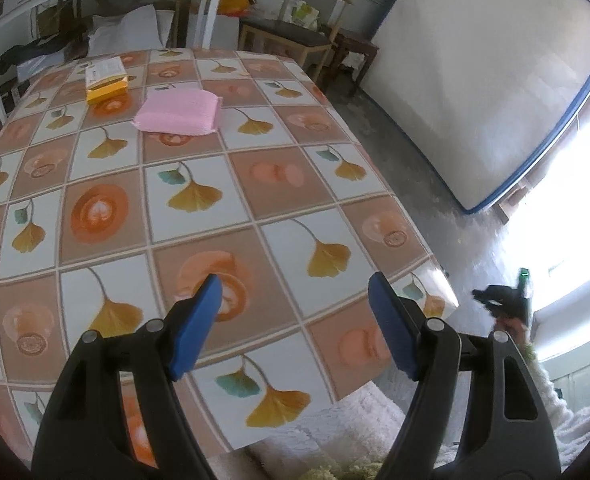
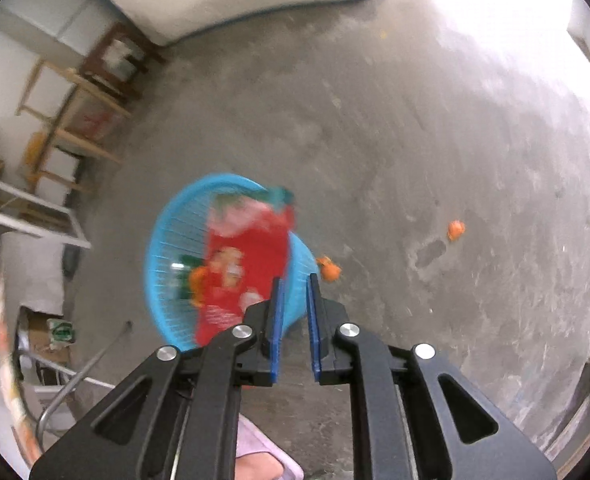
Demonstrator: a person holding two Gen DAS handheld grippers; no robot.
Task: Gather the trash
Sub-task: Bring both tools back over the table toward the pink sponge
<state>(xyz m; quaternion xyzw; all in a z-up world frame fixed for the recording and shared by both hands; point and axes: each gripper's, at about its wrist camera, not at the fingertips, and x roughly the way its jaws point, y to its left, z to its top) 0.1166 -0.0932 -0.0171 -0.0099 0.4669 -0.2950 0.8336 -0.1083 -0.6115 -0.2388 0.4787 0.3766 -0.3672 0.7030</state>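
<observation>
In the right wrist view a blue plastic basket (image 2: 155,240) stands on the concrete floor. A red snack bag (image 2: 251,256), blurred, lies in it and sticks out over the far rim, beside a green item (image 2: 185,264) and an orange peel (image 2: 197,280). My right gripper (image 2: 295,278) hangs above the basket's near rim, its blue pads a narrow gap apart with nothing between them. Two more orange peel pieces (image 2: 329,268) (image 2: 456,230) lie on the floor to the right. My left gripper (image 1: 295,284) is open and empty over the patterned tablecloth (image 1: 255,184).
A pink tissue pack (image 1: 179,110) and a yellow box (image 1: 107,80) lie at the table's far end. A mattress (image 1: 475,80) leans on the wall beyond a wooden chair (image 1: 295,36). Wooden shelving (image 2: 75,120) and a metal frame (image 2: 35,216) stand left of the basket.
</observation>
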